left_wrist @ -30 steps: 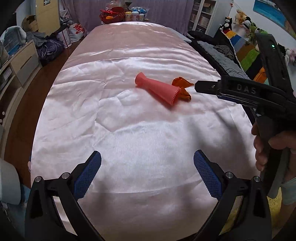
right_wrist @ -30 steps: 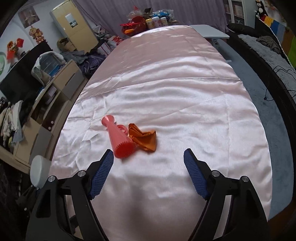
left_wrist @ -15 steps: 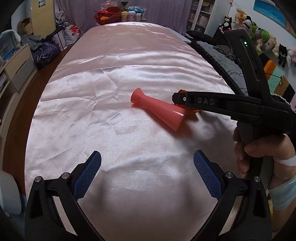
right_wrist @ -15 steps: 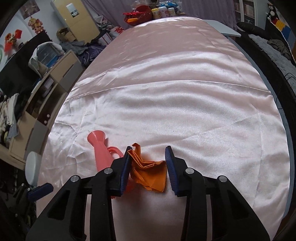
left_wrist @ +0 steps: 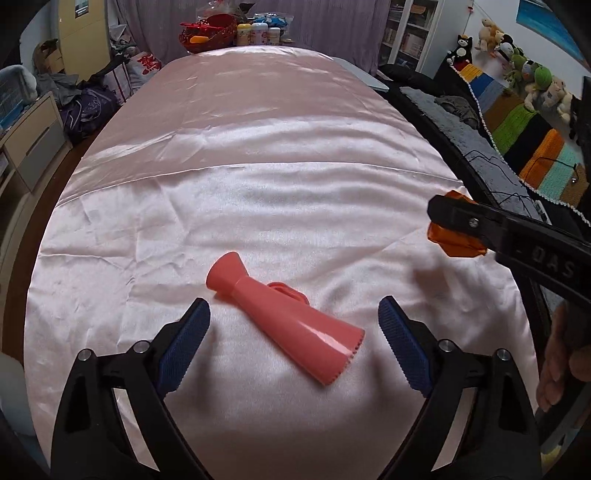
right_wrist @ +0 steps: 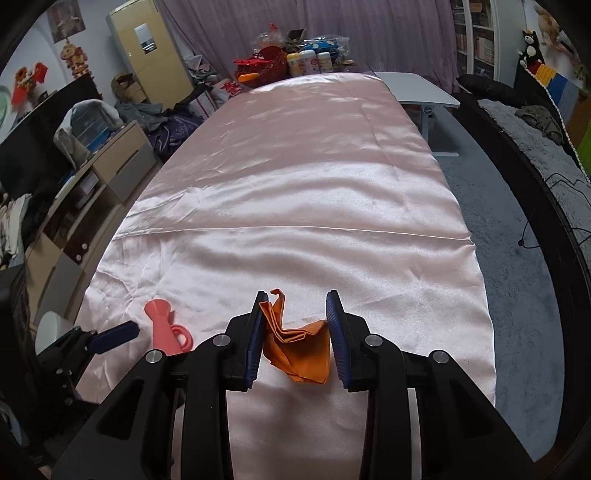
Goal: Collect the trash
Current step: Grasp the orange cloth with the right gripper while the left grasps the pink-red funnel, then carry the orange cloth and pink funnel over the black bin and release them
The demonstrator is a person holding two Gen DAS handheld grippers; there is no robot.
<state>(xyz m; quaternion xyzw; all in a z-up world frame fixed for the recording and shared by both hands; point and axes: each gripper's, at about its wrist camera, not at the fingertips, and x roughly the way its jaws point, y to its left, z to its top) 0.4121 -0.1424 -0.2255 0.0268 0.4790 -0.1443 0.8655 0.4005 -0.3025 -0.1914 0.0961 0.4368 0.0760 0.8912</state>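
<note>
A crumpled orange paper (right_wrist: 299, 350) is pinched between the blue pads of my right gripper (right_wrist: 297, 295), which is shut on it. In the left wrist view this orange paper (left_wrist: 456, 242) hangs just above the cloth at the right, under the right gripper's tip (left_wrist: 443, 210). A pink plastic scoop (left_wrist: 288, 325) with a flared neck and toothed wide end lies on the pink satin cloth (left_wrist: 277, 184). My left gripper (left_wrist: 293, 304) straddles it, jaws closing, pads apart from it on both sides. The pink scoop (right_wrist: 164, 328) also shows left of the right gripper.
A red basket (left_wrist: 208, 31) and several bottles (left_wrist: 258, 33) stand at the table's far end. Drawers and piled bags (left_wrist: 33, 140) line the left side. A dark couch with a striped blanket (left_wrist: 524, 147) runs along the right. A white side table (right_wrist: 421, 92) stands far right.
My right gripper closed on the orange paper and carried it right, off the cloth. My left gripper moved forward until the pink scoop lay between its jaws.
</note>
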